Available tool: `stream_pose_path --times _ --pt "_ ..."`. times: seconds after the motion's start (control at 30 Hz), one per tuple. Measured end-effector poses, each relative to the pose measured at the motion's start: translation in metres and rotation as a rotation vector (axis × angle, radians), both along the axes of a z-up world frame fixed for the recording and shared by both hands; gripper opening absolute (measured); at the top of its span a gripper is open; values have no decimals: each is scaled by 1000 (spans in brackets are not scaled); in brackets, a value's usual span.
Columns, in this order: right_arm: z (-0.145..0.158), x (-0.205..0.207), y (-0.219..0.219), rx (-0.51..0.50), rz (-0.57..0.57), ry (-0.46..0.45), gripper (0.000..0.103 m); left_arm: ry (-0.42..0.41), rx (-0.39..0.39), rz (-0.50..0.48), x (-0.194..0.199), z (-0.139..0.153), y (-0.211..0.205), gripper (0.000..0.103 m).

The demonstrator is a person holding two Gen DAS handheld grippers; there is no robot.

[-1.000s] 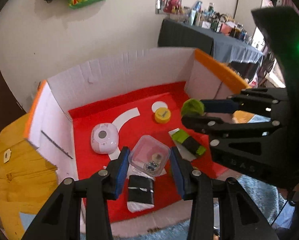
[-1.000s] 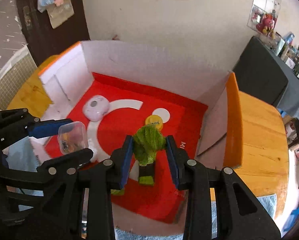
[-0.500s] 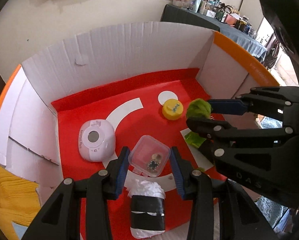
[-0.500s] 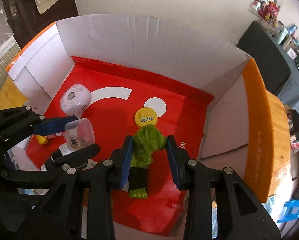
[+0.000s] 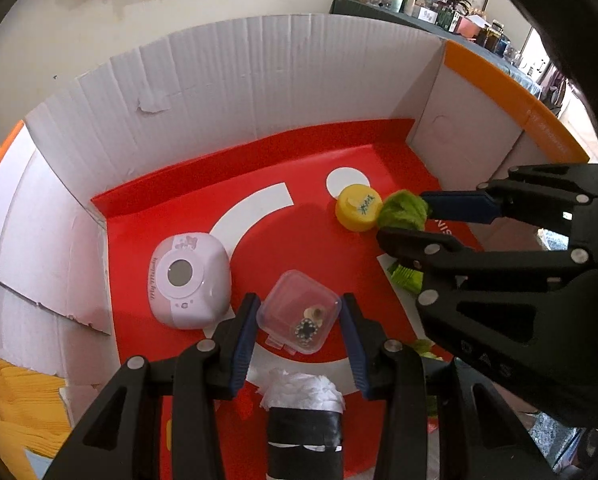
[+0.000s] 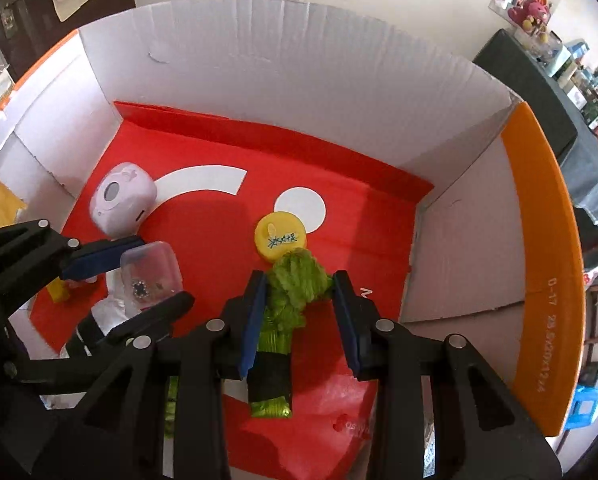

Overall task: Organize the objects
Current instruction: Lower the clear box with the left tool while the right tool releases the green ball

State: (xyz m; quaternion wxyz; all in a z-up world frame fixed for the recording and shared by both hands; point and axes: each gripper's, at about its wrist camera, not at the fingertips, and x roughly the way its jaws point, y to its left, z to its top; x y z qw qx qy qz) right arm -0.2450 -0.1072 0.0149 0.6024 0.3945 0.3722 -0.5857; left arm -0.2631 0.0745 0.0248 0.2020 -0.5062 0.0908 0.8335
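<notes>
**Two loads going down into the box**

The left hand-held gripper point(image 5: 299, 320) was clamped on a small clear plastic case point(image 5: 297, 313), and the right hand-held gripper point(image 6: 299, 304) was clamped on a green tufted bundle point(image 6: 295, 280). Both hung over the red floor of a white-walled cardboard box point(image 5: 259, 80).

The step looked like setting each load down inside the box. To do it well, each load should probably meet the floor before the jaws part, so the case does not tip and the bundle does not roll. The bundle sat just short of a yellow cap point(image 6: 279, 240) lying ahead of the right fingers, so a landing spot slightly nearer would likely avoid nudging it. The case had a pink rounded device point(image 5: 189, 280) ahead and to the left, and a black-banded white roll point(image 5: 303, 420) below the left jaws; the bare red patch between them seemed the safest place.

The case was see-through, with rounded corners and small trinkets inside. The bundle was fuzzy and bright green. A similar green strip with a black band point(image 6: 271, 368) lay on the floor beneath it.
</notes>
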Motion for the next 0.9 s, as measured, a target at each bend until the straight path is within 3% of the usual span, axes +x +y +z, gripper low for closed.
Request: stream_pose_path --times 0.27,0.4,0.9 --pt "2 5 0 0 7 9 34 7 -17 -2 0 0 -1 43" --pt "3 12 0 -1 16 23 47 5 -16 4 2 3 1 43" --pt "11 19 -2 -7 22 29 48 3 1 18 3 11 -10 45"
